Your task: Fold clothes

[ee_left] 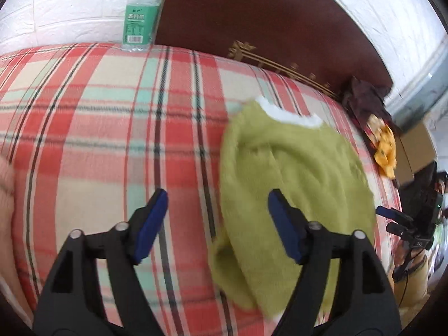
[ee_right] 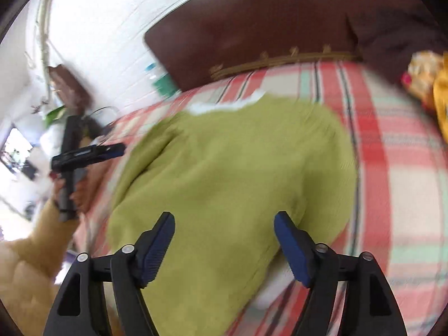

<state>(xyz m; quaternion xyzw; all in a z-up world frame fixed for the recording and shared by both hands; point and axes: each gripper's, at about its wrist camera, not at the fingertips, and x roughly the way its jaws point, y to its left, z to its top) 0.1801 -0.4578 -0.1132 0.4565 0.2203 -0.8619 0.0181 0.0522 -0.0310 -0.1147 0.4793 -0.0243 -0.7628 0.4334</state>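
The left gripper (ee_left: pixel 218 210) stands wide open and empty — the green sweater (ee_left: pixel 294 173) lies under its right finger, on the plaid bed cover (ee_left: pixel 98 128). The right gripper (ee_right: pixel 224 232) is wide open too, holding nothing, with the sweater spread between and ahead of its fingers.

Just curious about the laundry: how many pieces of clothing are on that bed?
2 that I can tell: a green sweater spread on the plaid bedspread, and an orange garment bunched by the dark headboard. More may be hidden.
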